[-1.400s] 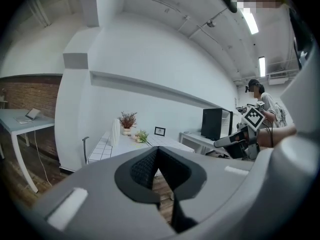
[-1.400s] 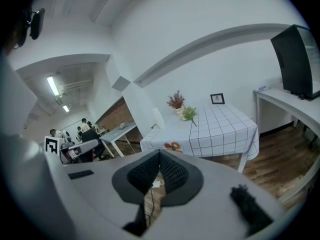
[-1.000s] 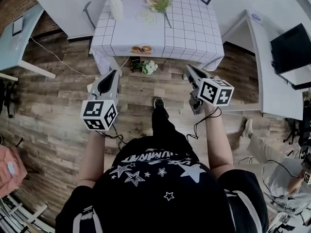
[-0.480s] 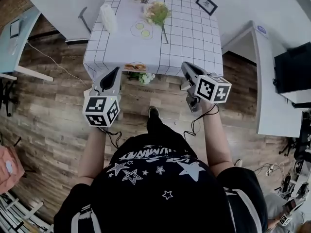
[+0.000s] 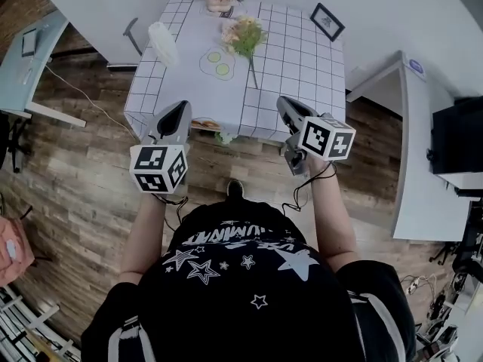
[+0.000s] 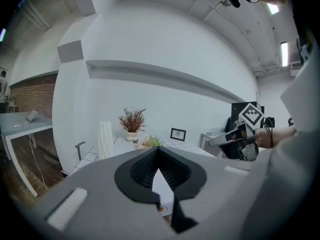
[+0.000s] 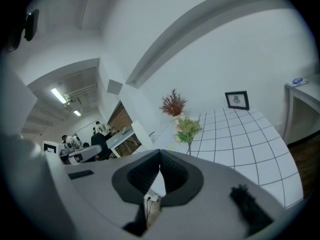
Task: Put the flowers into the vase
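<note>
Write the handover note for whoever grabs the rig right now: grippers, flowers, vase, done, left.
Left gripper: shut, empty, held in the air by the near edge of the table.
Right gripper: shut, empty, likewise.
Flowers: lying on the table toward its far side, stem pointing at the person.
Vase: white, upright at the table's far left, apart from the flowers.
Done: nothing yet.
Left: open a gripper, take the flowers by the stem, put them in the vase.
</note>
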### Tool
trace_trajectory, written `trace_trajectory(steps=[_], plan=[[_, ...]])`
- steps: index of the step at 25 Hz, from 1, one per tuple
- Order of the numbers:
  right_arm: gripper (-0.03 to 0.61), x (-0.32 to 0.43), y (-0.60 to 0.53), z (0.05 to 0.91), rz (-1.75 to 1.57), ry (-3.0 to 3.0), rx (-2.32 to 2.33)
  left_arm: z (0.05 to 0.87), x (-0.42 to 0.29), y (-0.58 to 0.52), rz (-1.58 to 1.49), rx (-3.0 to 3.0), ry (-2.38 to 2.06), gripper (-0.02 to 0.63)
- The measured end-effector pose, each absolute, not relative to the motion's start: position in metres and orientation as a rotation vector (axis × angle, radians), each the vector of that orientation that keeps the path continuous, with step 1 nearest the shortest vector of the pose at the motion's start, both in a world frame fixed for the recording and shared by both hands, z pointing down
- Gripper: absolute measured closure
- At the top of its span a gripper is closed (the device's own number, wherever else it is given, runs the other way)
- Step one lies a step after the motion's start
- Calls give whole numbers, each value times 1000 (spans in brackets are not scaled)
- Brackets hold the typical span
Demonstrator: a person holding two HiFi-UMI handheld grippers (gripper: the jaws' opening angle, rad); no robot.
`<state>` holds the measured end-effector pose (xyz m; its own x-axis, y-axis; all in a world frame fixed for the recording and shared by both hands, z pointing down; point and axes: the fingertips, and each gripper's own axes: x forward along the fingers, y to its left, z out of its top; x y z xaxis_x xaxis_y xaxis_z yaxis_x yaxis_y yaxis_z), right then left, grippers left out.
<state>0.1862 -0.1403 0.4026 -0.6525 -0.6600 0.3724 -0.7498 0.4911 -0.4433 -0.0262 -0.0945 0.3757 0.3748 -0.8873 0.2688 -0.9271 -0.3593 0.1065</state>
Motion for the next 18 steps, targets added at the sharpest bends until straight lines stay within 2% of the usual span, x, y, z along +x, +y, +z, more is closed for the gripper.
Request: trace_trajectory(steps=[18], plan=[[569, 167, -170, 416, 921, -2617, 1100, 379, -30, -106, 268, 2323, -1684, 604]])
